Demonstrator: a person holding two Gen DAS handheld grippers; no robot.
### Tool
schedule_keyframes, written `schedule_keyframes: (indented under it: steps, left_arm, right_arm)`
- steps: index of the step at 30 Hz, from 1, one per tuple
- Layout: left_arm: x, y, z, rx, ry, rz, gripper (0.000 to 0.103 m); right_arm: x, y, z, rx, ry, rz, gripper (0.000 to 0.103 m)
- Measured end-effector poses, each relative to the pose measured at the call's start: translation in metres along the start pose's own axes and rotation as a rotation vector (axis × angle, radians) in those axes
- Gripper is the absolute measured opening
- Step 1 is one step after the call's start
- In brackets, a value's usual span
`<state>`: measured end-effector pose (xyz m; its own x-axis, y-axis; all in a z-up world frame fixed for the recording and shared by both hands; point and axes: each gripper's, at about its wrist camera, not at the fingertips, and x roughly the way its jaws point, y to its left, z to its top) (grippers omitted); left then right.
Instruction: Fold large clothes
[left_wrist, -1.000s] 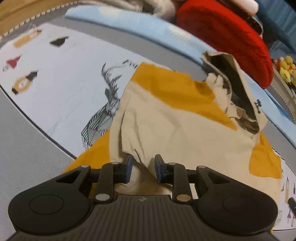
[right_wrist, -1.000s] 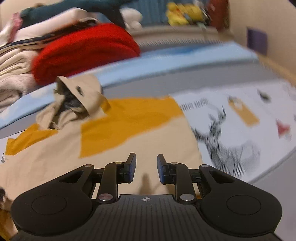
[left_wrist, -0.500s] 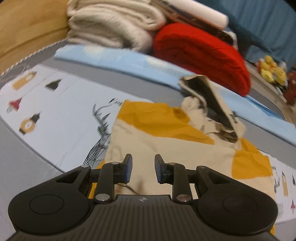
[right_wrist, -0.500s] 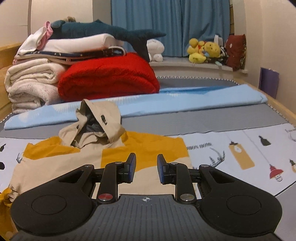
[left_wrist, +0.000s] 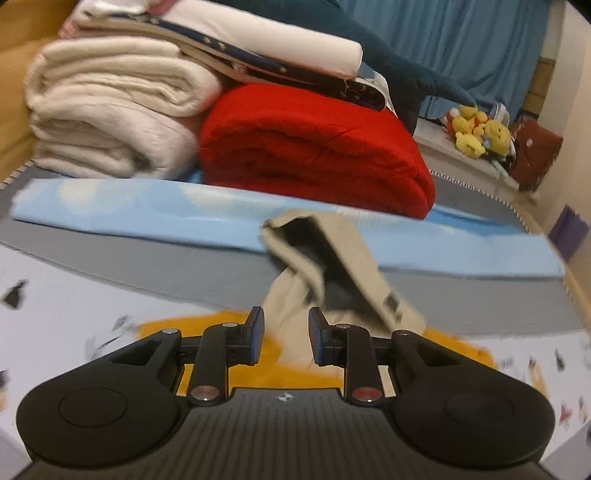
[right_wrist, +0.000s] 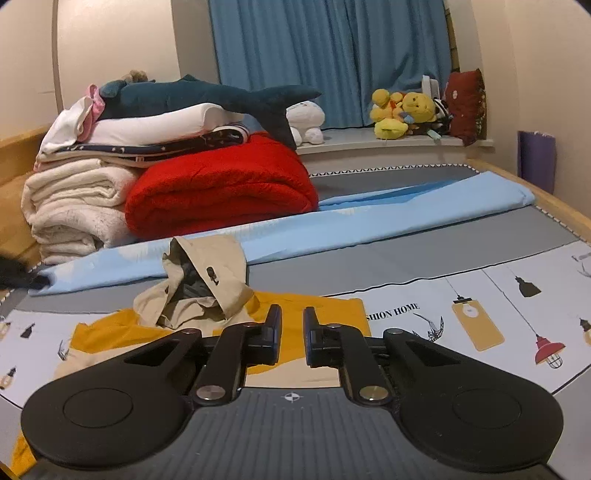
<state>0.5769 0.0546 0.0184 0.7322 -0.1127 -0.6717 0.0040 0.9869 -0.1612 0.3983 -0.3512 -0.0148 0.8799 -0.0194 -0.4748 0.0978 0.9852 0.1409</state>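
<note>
Item: beige-and-mustard hooded cotton jacket, half-folded on printed bedsheet; left gripper parted, empty; right gripper just narrowing, empty; next: tuck upright hood.

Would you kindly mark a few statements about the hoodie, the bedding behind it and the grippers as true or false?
1. The hoodie is beige with mustard-yellow panels. True.
2. Its hood lies pressed flat. False: it stands up, gaping open.
3. A red blanket sits folded beside cream blankets. True.
4. The plush shark lies on the windowsill. False: it rests atop the folded stack.
5. The right gripper clamps fabric. False: nothing is between its fingers, which have just been closing.
</note>
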Motion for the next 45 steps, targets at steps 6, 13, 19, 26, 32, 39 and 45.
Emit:
schedule_keyframes:
  steps: [6,13,19,26,32,39,45]
  left_arm:
    - [0.101,-0.027,0.036,-0.099,-0.003,-0.062,0.028]
    - [0.21,-0.034,0.04,-0.255,0.057,-0.076,0.041]
    - [0.256,-0.029,0.044,-0.355,0.034,-0.08,0.048]
    - [0.266,-0.037,0.046,-0.342,0.018,-0.132,0.01]
    - [0.22,-0.046,0.041,-0.293,-0.045,-0.203,0.002]
    - [0.025,-0.086,-0.064,-0.009,-0.225,-0.355,0.002]
    - [-0.047,-0.099,-0.25,0.326,0.255,-0.373,0.006]
  right_arm:
    - [0.007,-0.011,0.003,0.035,0.013,-0.02,0.011]
    - [0.027,-0.029,-0.003,0.084,0.072,-0.06,0.011]
    - [0.037,-0.031,-0.007,0.069,0.101,-0.06,0.012]
    - [0.044,-0.037,-0.009,0.079,0.129,-0.061,0.012]
    - [0.04,-0.039,-0.007,0.078,0.122,-0.059,0.012]
    - [0.031,-0.038,0.0,0.105,0.087,-0.039,0.012]
    - [0.02,-0.039,0.004,0.152,0.049,-0.017,0.012]
